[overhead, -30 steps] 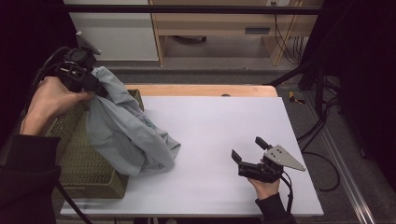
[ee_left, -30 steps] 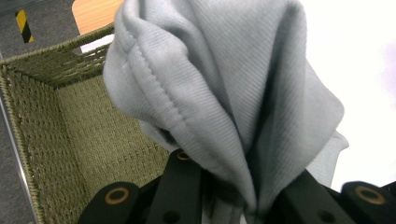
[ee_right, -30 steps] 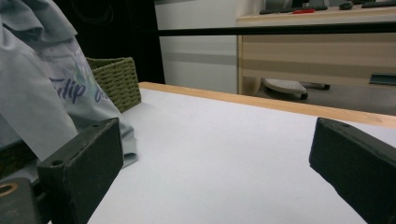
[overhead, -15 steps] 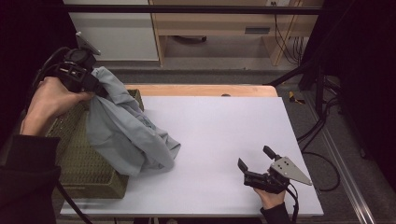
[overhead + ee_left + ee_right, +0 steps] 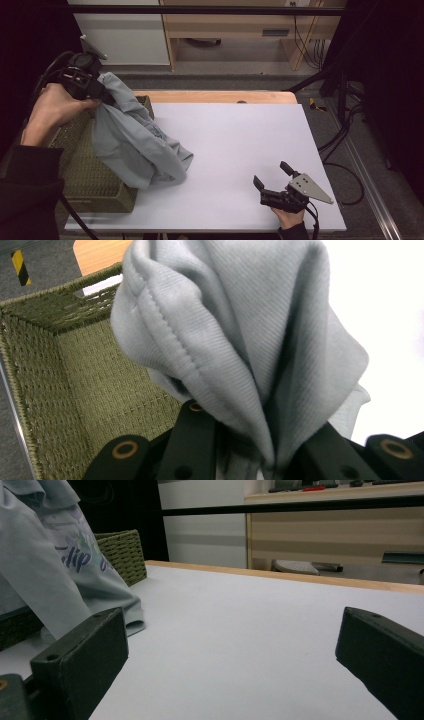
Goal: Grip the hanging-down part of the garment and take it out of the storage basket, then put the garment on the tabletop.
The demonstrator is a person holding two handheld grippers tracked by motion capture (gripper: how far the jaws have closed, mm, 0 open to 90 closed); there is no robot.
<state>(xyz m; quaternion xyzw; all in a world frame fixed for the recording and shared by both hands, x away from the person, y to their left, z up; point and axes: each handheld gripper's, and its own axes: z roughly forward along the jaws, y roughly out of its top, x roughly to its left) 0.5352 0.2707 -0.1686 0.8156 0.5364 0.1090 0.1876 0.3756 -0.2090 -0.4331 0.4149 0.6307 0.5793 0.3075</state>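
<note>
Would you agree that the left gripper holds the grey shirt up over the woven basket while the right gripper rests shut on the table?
Not quite: the right gripper is open, its jaws wide apart in the right gripper view. The left gripper does hold the grey shirt over the woven basket.

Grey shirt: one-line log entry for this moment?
left tool: shut on grey shirt | shirt: draped over basket onto table | right tool: open, empty

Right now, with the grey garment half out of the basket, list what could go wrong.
1. The left gripper pinches only a bunched fold of the grey garment; the fold could slip out as it is lifted.
2. The garment drapes over the wall of the woven basket, so pulling sideways might drag or tip the basket.
3. The right gripper sits open and low, far from the cloth, so the trailing end on the table has no support.
</note>
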